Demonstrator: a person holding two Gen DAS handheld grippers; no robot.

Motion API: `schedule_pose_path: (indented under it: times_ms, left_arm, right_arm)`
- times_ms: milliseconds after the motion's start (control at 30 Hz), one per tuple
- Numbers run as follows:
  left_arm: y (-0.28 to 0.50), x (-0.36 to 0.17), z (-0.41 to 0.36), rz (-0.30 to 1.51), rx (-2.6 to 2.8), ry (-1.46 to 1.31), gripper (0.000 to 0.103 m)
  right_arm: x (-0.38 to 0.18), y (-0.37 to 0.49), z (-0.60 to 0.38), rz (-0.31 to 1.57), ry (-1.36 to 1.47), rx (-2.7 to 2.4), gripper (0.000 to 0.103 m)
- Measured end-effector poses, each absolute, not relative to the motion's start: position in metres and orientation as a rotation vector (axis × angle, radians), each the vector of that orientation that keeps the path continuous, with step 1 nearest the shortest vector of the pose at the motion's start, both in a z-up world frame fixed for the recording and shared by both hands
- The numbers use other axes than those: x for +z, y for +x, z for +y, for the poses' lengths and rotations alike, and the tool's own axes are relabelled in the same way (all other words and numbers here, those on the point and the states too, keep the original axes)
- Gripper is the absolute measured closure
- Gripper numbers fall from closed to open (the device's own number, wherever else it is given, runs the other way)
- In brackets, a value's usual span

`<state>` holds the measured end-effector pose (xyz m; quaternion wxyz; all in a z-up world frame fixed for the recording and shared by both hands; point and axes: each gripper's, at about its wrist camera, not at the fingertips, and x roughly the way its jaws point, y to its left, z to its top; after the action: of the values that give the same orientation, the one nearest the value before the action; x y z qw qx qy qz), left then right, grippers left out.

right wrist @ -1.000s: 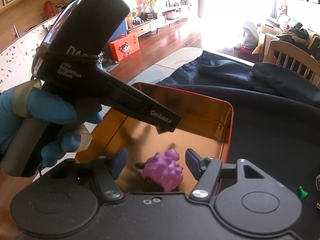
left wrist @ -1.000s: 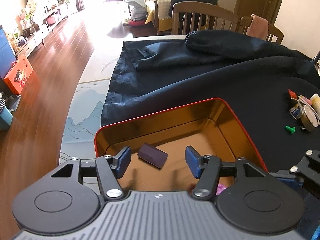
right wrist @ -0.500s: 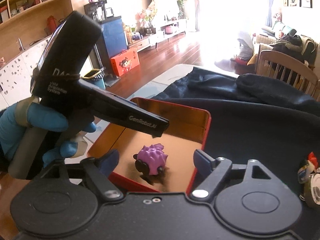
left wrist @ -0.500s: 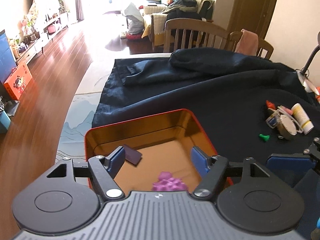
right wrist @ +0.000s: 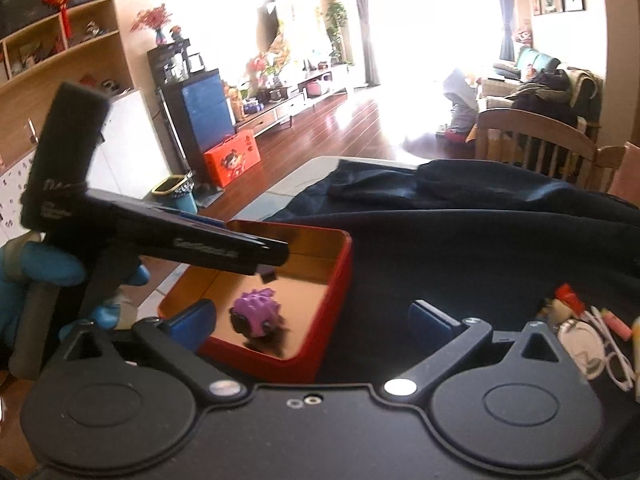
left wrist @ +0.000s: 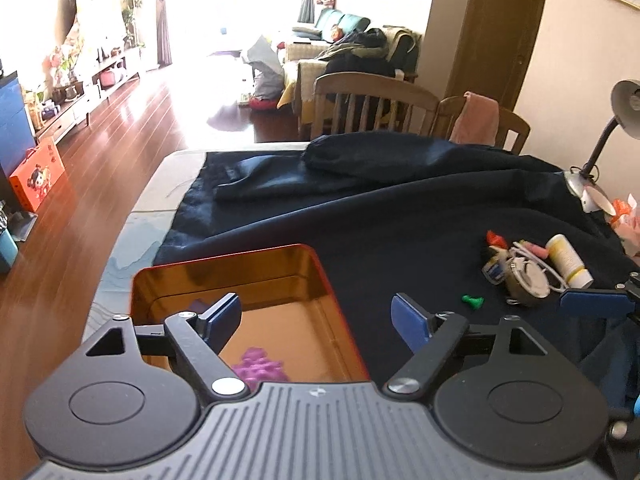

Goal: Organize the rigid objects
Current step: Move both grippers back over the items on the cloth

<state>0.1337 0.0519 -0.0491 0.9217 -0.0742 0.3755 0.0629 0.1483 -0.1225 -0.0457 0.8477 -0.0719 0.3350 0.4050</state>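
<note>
A red tin box (left wrist: pixel 320 268) (right wrist: pixel 340 276) with a gold inside sits on the dark blue cloth at the table's left end. A purple spiky toy (left wrist: pixel 258 368) (right wrist: pixel 258 316) lies in it, and a small dark block (left wrist: pixel 198 305) is mostly hidden behind my left finger. My left gripper (left wrist: pixel 316 316) is open above the box's near right side, holding nothing. My right gripper (right wrist: pixel 312 320) is open too, raised to the right of the box and empty. In the right wrist view the left gripper's body (right wrist: pixel 160 240) hangs over the box.
A cluster of small items lies on the cloth to the right: a tape roll (left wrist: pixel 526 282), a white tube (left wrist: pixel 568 256), a red-capped bottle (left wrist: pixel 496 240), a green pin (left wrist: pixel 472 301). A desk lamp (left wrist: pixel 600 148) stands far right. Wooden chairs (left wrist: pixel 368 100) stand behind the table.
Both grippers have pulled back and up from the box. The purple toy, between my right fingers a second ago, now lies free in the box. Both have swung towards the items on the right.
</note>
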Motion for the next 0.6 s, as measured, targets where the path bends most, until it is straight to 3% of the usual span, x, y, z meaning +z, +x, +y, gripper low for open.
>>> schedule_pose_path:
  times_ms: [600]
  left_arm:
    - [0.173,-0.06,-0.048,0.763,0.075,-0.151,0.019]
  right_arm:
    - [-0.058,0.201,-0.252,0.707,-0.152,0.698,0.0]
